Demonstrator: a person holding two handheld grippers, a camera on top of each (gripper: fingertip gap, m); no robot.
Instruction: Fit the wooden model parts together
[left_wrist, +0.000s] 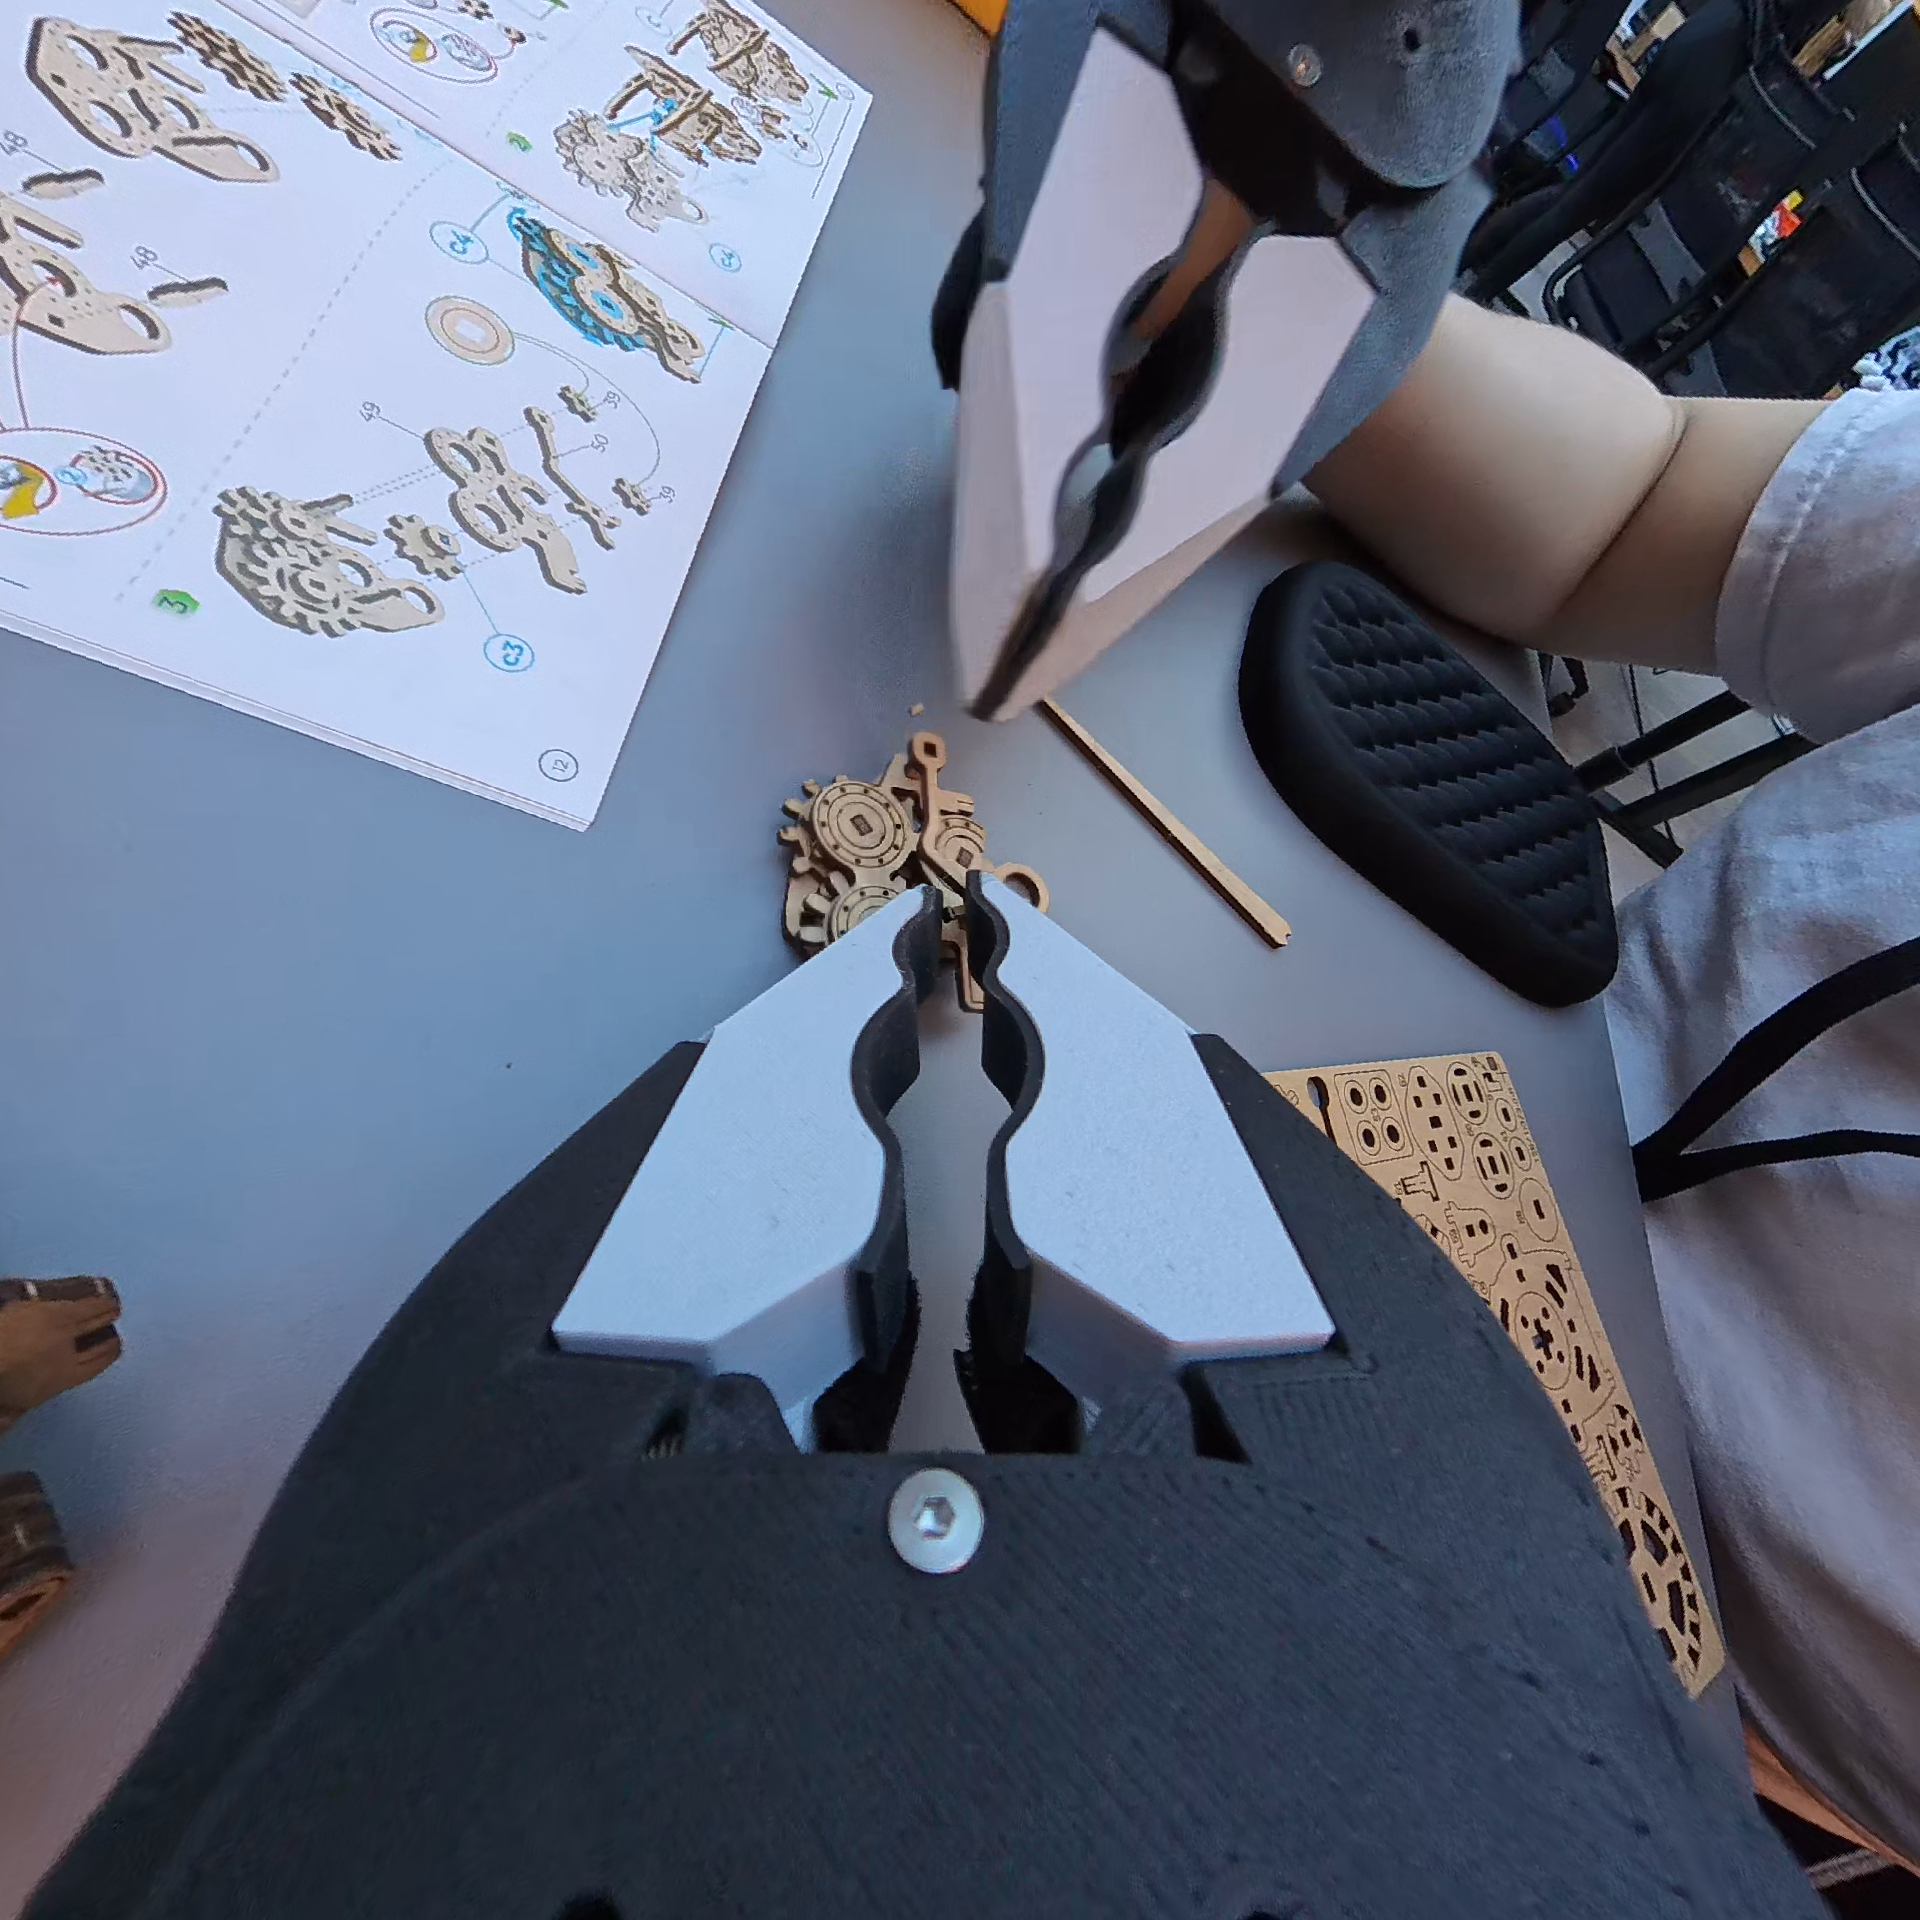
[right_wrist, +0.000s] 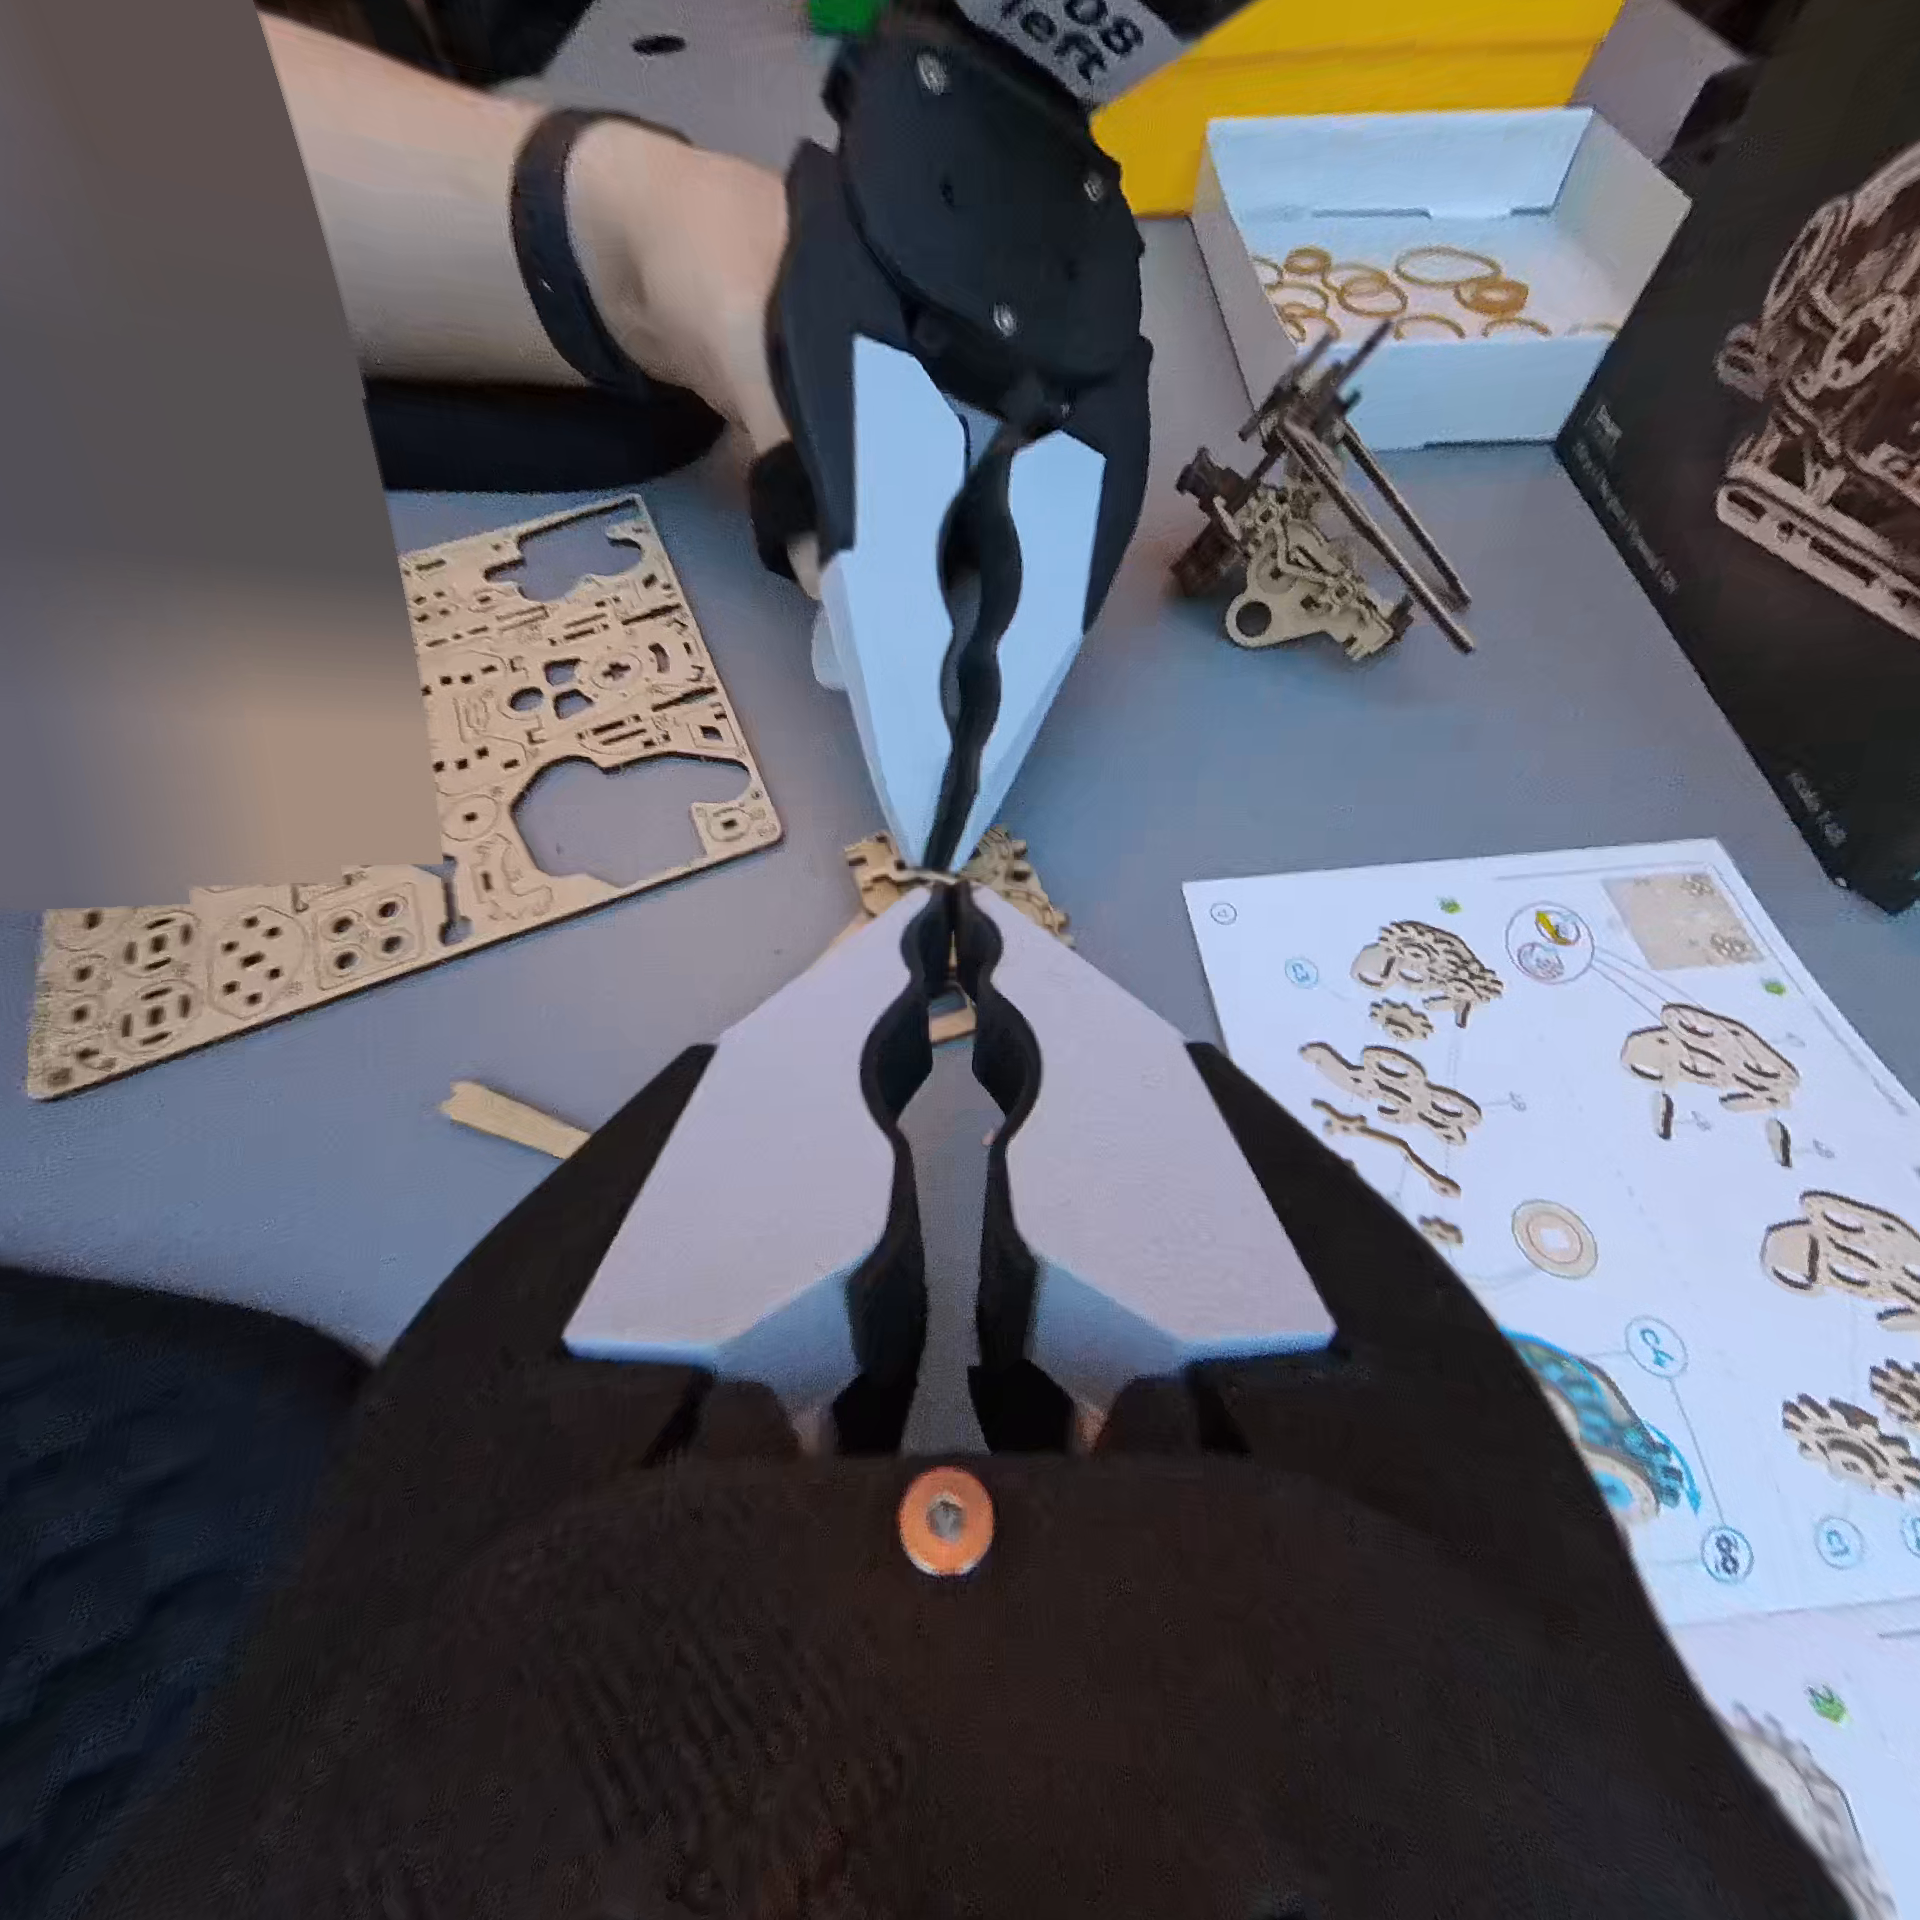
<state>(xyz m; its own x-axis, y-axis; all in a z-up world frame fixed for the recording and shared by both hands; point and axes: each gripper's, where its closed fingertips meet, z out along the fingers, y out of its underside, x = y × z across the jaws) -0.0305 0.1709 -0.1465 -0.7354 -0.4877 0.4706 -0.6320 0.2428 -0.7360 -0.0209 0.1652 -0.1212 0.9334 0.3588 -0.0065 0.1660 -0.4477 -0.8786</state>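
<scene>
The left tongs (left_wrist: 951, 904) in the left wrist view reach down to the wooden gear assembly (left_wrist: 883, 842) on the grey bench (left_wrist: 260, 1039), their tips nearly together and pinching a thin edge of it. The assembly lies flat, a cluster of small cogs and a keyed arm. Above it hang the right tongs (left_wrist: 997, 696), tips pressed almost together just over the assembly; whether they grip anything here cannot be told. A loose wooden strip (left_wrist: 1164, 826) lies just right of the assembly, an open instruction booklet (left_wrist: 364, 364) to the upper left, and a laser-cut parts sheet (left_wrist: 1496, 1247) at the bench edge on the right, beside the person's forearm (left_wrist: 1507, 488).

In the right wrist view the right tongs (right_wrist: 951, 904) meet the left tongs (right_wrist: 940, 857) tip to tip over the wooden gear assembly (right_wrist: 1013, 878), which shows on either side of them. Both pairs are drawn nearly together on it. Left of them lie two parts sheets (right_wrist: 582, 707), partly punched out. Farther back stand a half-built wooden mechanism (right_wrist: 1299, 561), a white box of rubber bands (right_wrist: 1455, 281) and a dark product box (right_wrist: 1787, 468); the instruction booklet (right_wrist: 1558, 1195) lies at right.
</scene>
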